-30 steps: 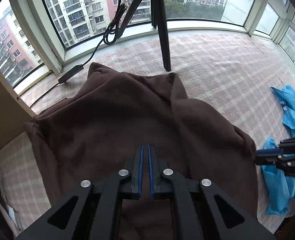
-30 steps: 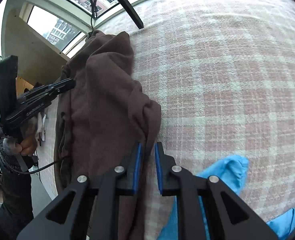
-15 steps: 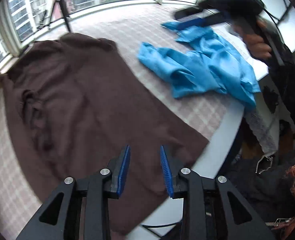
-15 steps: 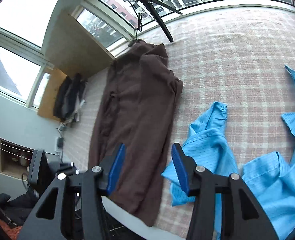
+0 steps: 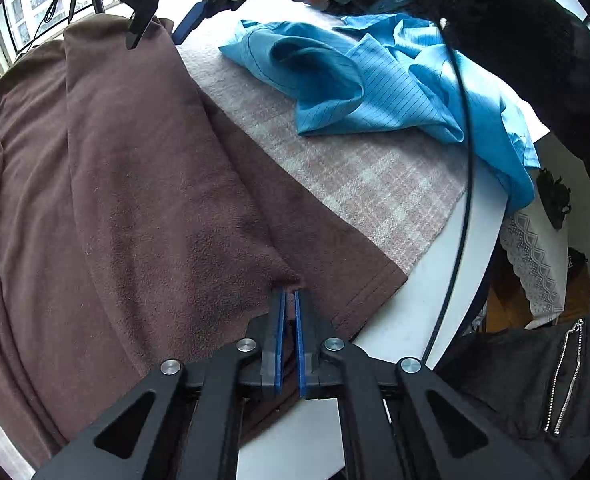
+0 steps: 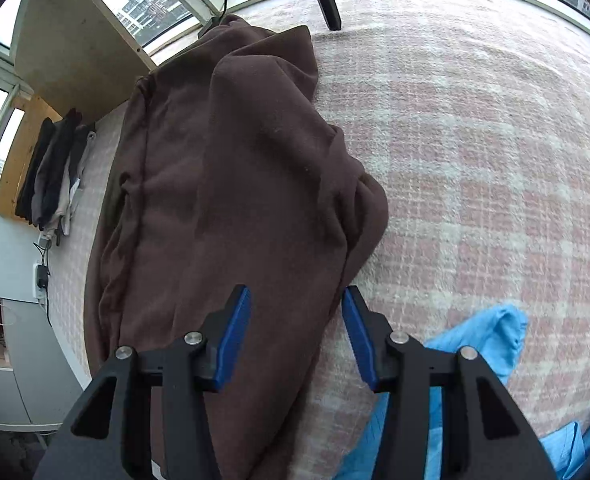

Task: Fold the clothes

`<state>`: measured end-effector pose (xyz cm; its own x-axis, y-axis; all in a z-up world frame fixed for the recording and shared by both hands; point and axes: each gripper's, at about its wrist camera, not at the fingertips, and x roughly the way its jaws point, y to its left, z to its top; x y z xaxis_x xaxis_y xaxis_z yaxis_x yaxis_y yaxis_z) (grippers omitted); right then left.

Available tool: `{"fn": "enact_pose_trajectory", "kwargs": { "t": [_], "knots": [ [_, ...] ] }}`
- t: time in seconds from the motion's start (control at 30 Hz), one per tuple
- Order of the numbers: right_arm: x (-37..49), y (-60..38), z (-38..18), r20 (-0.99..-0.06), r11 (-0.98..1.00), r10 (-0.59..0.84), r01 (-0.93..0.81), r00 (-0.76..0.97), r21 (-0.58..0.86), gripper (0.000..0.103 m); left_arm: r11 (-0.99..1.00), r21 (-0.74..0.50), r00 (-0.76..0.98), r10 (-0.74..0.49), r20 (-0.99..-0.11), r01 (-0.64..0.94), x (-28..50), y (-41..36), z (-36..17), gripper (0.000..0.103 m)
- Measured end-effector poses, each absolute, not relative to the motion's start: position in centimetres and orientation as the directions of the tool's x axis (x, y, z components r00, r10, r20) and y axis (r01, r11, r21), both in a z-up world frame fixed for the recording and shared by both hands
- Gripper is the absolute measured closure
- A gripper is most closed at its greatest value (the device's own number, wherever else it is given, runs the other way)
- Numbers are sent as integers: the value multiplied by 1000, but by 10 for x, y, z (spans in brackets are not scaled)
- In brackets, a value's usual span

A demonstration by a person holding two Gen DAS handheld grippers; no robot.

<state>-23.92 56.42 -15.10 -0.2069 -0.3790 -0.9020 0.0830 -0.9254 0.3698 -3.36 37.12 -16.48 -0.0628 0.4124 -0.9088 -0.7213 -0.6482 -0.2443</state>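
The dark brown fleece garment [image 5: 135,184] lies spread lengthwise on the pink-and-white plaid cloth [image 5: 367,172] that covers the round white table [image 5: 399,320], with one long side already turned over onto the body; a thick rolled fold sits at 3 o'clock of the garment in the right wrist view.

The left gripper [image 5: 289,300] has its blue-padded jaws drawn together on a corner of that folded layer near the hem at the table's near edge. Judgement: this grip is for lifting the hem end and carrying it toward the far end to halve the length.

The right gripper [image 6: 297,312] hovers above the near part of the garment with its jaws spread wide and nothing between them, placed across the right-hand fold, probably to take the matching corner.

The crumpled bright blue pinstriped shirt [image 5: 375,88] waits at 1 o'clock of the left gripper, apart from the brown garment.

Writing: none legible; a faint mark on the right gripper's handle in the left wrist view is too blurred to read.
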Motion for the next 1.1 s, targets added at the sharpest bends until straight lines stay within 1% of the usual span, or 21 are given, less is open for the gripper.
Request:
{"fn": "enact_pose_trajectory", "kwargs": {
  "t": [0.03,0.07,0.1,0.2,0.37,0.4,0.43,0.47,0.5,0.53,0.57,0.6,0.7,0.73,0.77,0.8,0.83,0.87,0.9,1.0,1.1],
  "knots": [
    [-241,561,-153,-906,-930,-368,91,-208,357,68,-646,-271,-57,439,-897,-714,-34,370,-159,100],
    [-243,559,-155,-914,-937,-348,94,-209,335,85,-643,-297,-51,464,-884,-706,-33,370,-153,100],
    [-245,557,-157,-921,-945,-327,98,-210,313,93,-639,-323,-45,490,-871,-698,-33,369,-147,100],
    [-248,556,-160,-926,-950,-311,100,-216,296,94,-619,-371,-39,546,-837,-692,-31,370,-132,99],
    [-250,557,-161,-941,-959,-272,135,-199,249,93,-618,-304,6,436,-900,-725,-26,400,-163,96],
    [-250,558,-158,-943,-960,-266,141,-201,241,91,-620,-286,-17,435,-900,-730,-24,400,-159,93],
    [-250,562,-153,-939,-960,-269,142,-215,243,89,-621,-262,-52,440,-897,-739,-20,400,-151,83],
    [-250,566,-148,-934,-959,-273,143,-229,245,83,-621,-238,-86,444,-892,-747,-16,399,-143,64],
    [-250,569,-142,-928,-959,-275,143,-251,245,67,-616,-203,-130,452,-883,-761,-11,400,-135,56],
    [-252,573,-139,-920,-960,-273,142,-280,242,58,-602,-168,-165,458,-874,-780,-5,402,-130,45],
    [-256,575,-139,-917,-961,-269,136,-293,239,43,-585,-137,-189,462,-866,-799,2,406,-127,41],
    [-260,576,-138,-914,-963,-265,131,-307,236,41,-575,-114,-200,454,-868,-810,4,411,-128,40],
    [-273,579,-144,-905,-959,-281,114,-318,258,41,-579,-93,-190,409,-892,-810,-1,424,-142,44],
    [-277,577,-149,-903,-955,-295,109,-312,275,41,-596,-99,-186,397,-899,-797,-4,426,-149,52],
    [-279,575,-154,-901,-952,-305,107,-308,285,41,-619,-107,-183,386,-904,-778,-8,426,-155,66],
    [-280,576,-157,-898,-949,-314,104,-309,296,42,-640,-118,-186,386,-904,-759,-12,425,-158,71],
    [-280,576,-160,-892,-946,-323,96,-315,308,43,-654,-136,-189,401,-896,-744,-15,421,-158,80],
    [-280,577,-162,-885,-939,-342,90,-316,331,51,-660,-164,-180,421,-889,-733,-19,417,-157,91],
    [-280,578,-162,-873,-924,-380,87,-306,372,84,-663,-203,-160,444,-882,-721,-22,413,-155,95],
    [-273,587,-153,-859,-905,-418,46,-296,424,89,-663,-328,-104,524,-846,-673,-30,396,-147,96],
    [-267,590,-133,-865,-914,-395,34,-310,405,89,-653,-448,-102,627,-773,-611,-34,367,-127,96]
  ]
}}
